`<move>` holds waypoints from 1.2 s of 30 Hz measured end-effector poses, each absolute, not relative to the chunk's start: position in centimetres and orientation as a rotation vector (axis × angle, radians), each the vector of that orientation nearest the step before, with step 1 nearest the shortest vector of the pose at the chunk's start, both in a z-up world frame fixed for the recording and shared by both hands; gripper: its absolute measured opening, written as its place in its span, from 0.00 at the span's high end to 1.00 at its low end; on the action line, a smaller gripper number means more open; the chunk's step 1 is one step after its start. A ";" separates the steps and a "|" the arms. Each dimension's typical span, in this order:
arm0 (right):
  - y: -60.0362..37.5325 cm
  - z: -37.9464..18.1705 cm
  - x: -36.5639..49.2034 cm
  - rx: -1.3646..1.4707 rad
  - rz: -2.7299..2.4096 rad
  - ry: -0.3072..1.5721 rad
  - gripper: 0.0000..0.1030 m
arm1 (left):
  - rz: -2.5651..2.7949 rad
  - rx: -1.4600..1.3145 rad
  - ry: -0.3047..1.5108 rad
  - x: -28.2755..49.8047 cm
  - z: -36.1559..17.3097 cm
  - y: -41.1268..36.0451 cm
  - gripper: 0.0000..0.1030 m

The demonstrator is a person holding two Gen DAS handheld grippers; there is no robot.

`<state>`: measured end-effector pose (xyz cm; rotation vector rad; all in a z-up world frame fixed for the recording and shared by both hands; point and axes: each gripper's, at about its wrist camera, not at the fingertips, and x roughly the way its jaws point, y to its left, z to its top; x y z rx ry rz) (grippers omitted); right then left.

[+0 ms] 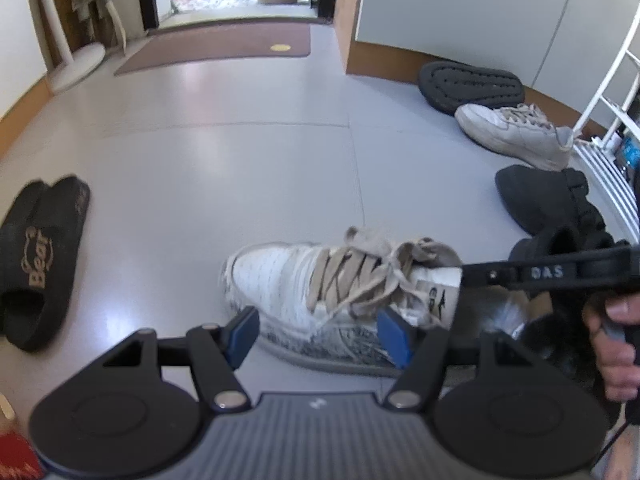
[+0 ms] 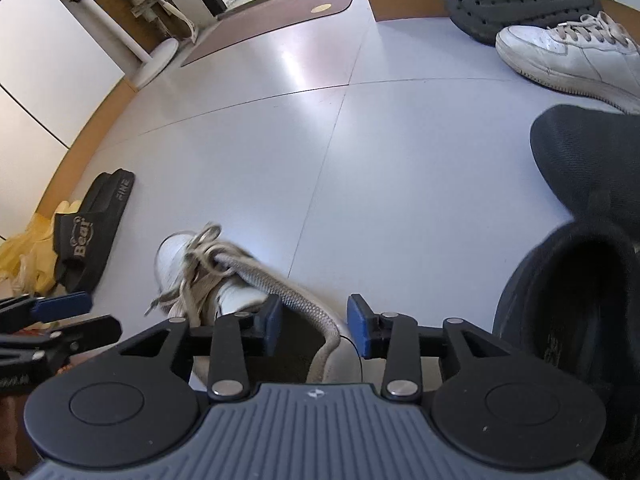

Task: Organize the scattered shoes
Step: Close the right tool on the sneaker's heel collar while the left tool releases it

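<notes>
Left fingers (image 1: 318,334): my blue pads stand wide apart and hold nothing; they straddle the laced midfoot of the knit sneaker (image 1: 320,300), one pad beside each flank. Contact with the upper cannot be told.
Right fingers (image 2: 314,330): partly open, nothing clamped. The heel collar of the knit sneaker (image 2: 256,296) runs through the gap; the left pad (image 2: 272,326) sits at the collar's edge, the right pad stands clear of it.
Knit sneaker, position: upright on the grey floor (image 1: 240,168), directly under both sets of fingers, toe pointing away from me.
Knit sneaker, appearance: white knit upper, speckled grey along the sole, beige laces loosely knotted, tongue label with a small dark logo, grey braided heel collar.
Black slide (image 1: 38,260): flat on the floor, well apart to the left, gold "Bear" print on the strap.
White leather sneaker (image 1: 516,134): upright near the white rack (image 1: 612,92), well apart to the right.
Dark sole (image 1: 472,86): a shoe tipped over, tread facing me, just behind the white leather sneaker, against the wall base.
Black shoe (image 2: 584,264): just right of my right fingers, its opening facing the camera.
</notes>
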<state>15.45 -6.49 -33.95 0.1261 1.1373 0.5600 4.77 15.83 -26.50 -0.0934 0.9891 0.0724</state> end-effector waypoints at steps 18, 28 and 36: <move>-8.3 -33.7 15.8 0.190 0.531 1.149 0.44 | 0.093 -0.126 0.994 4.6 -26.5 16.1 0.33; -10.3 -32.4 12.4 0.300 0.514 1.198 0.44 | 0.105 -0.174 0.946 4.4 -26.1 17.2 0.33; -9.8 -30.9 9.6 0.302 0.576 1.194 0.44 | 0.153 -0.206 0.938 4.2 -26.1 18.7 0.33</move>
